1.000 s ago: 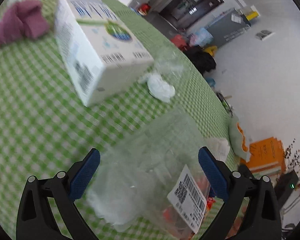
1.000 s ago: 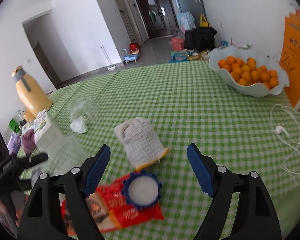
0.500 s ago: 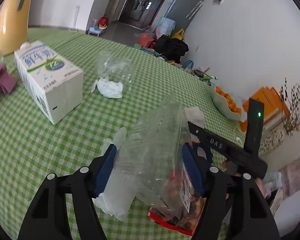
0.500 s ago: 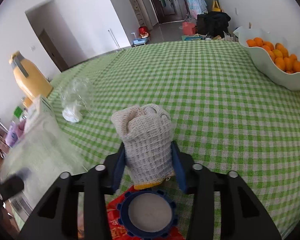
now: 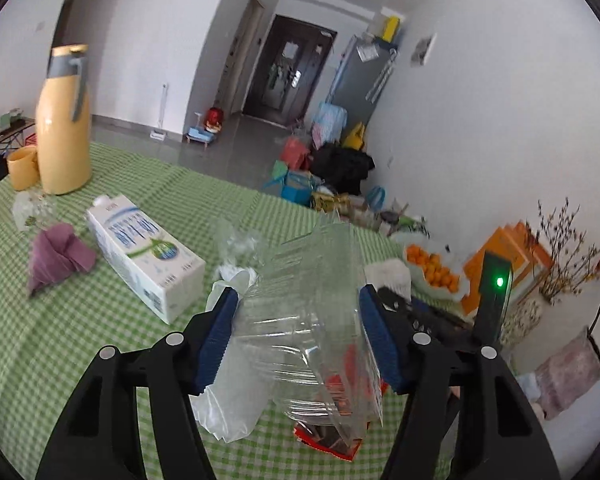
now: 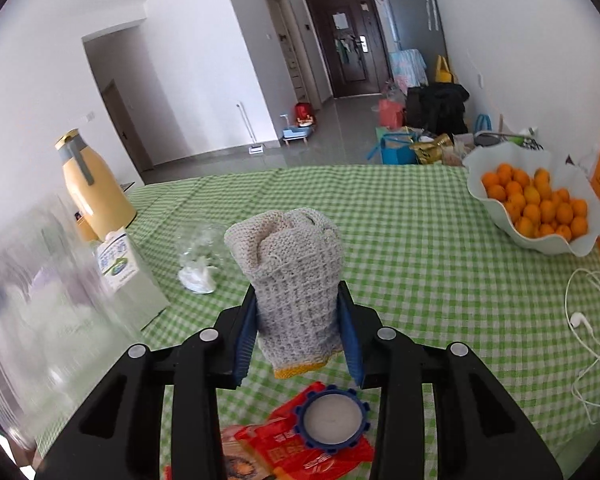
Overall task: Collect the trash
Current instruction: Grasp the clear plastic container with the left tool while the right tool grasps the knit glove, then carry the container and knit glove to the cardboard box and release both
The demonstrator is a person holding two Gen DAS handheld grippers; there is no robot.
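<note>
- Green-checked bench (image 6: 420, 240), living room beyond.
- Left gripper (image 5: 296, 300): fingers, wide apart a second ago, are closing on the clear plastic bag (image 5: 300, 344). The bag is now lifted off the bench; it is crinkled, see-through and labelled.
- Right gripper (image 6: 298, 300): fingers, apart a second ago, now clamp the grey knitted cloth (image 6: 292, 264), which stands upright with a yellow hem, just above the bench.
- Judgement: both pieces are secured; bagging the cloth looks next.
- Still lying out: red wrapper (image 6: 312, 456), blue-rimmed lid (image 6: 332, 420), crumpled tissue (image 6: 196, 276), milk carton (image 5: 144, 256).
</note>
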